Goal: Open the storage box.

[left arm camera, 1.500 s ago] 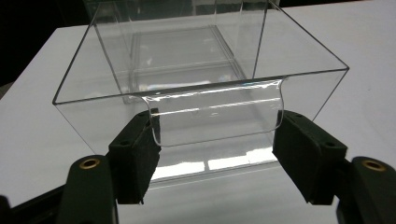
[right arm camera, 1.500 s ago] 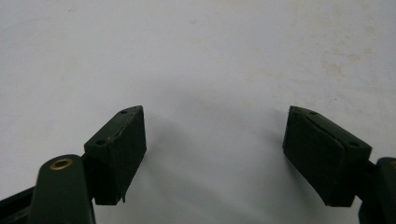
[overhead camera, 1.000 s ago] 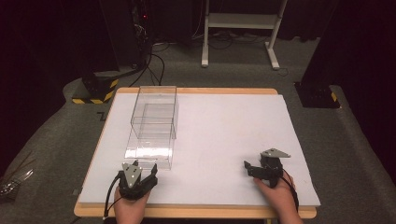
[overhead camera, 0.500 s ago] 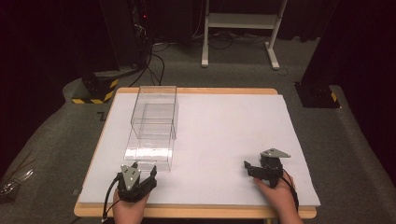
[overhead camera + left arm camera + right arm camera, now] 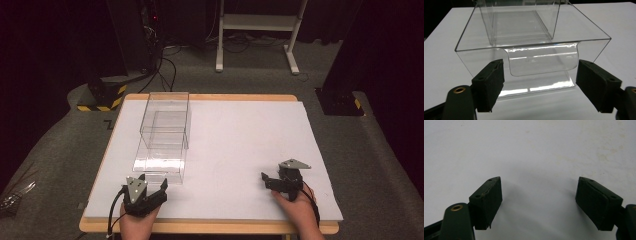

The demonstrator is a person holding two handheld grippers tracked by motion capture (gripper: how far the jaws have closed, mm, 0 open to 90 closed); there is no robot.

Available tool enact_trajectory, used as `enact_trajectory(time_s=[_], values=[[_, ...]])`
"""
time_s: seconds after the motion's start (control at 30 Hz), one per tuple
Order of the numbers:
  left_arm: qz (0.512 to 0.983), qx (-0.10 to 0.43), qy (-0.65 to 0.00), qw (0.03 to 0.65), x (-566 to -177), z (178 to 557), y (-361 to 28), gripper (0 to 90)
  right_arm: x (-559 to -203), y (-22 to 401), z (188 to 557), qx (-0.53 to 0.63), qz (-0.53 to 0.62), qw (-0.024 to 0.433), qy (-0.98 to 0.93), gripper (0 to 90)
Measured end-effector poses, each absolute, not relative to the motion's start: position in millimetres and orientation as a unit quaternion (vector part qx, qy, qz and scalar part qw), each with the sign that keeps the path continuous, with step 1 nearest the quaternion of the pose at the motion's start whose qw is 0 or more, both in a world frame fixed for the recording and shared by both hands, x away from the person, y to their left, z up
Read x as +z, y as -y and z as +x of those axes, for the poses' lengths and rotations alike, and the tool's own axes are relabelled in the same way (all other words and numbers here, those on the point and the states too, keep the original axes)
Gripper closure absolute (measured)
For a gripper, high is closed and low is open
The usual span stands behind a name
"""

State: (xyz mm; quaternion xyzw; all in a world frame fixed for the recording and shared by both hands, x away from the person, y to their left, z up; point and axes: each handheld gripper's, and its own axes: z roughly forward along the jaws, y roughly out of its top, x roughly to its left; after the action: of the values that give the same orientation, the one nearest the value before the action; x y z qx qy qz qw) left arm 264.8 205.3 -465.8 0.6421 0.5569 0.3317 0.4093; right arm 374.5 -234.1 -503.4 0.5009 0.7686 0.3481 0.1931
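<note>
**Spotter:** What have you got at the moment?

**Operator:** Left tongs (image 5: 144, 189) are spread wide, nothing between them, sitting low at the near edge of the bench (image 5: 240, 130). Straight ahead of them is the clear drawer (image 5: 534, 50), part pulled out of its clear case (image 5: 166, 117) on the left side of the bench. In the left gripper view the drawer's front lip (image 5: 541, 58) sits square between my two pads, close but not touching.

**Spotter:** And the right side?

**Operator:** Right tongs (image 5: 280, 182) are spread too and empty. They rest near the front right of the bench, well apart from the drawer. The right gripper view looks down on bare white surface.

**Spotter:** What worries you from here?

**Operator:** Mainly the plastic. It's see-through and throws glare, so I reckon I could misjudge where the lip really is and close on air, or clip the front wall. If I come in too low, the pads could drag on the bench before they reach the lip.

**Spotter:** Anything with the case?

**Operator:** Yes. It looks light and nothing is holding it. A pull on the drawer could slide the whole case towards me instead of opening it, and a push could skate it back. With the right tongs that far off, I've no brace ready.

**Spotter:** Slipping?

**Operator:** Likely if I pinch only the curved lip; smooth plastic could pop free.
</note>
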Motion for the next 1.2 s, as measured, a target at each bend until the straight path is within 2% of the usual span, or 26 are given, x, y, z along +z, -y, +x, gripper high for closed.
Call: enact_trajectory(time_s=[0.3,0.7,1.2], values=[[0.632,0.331,-0.553,0.430,-455,262,-208,21.4,-503,234,374,0.348,0.501,0.193,-0.769,21.3],[0.632,0.342,-0.538,0.441,-442,263,-209,23.8,-503,234,374,0.347,0.501,0.194,-0.769,21.3],[0.644,0.331,-0.511,0.463,-419,281,-210,25.1,-503,234,374,0.347,0.501,0.194,-0.769,21.3]])
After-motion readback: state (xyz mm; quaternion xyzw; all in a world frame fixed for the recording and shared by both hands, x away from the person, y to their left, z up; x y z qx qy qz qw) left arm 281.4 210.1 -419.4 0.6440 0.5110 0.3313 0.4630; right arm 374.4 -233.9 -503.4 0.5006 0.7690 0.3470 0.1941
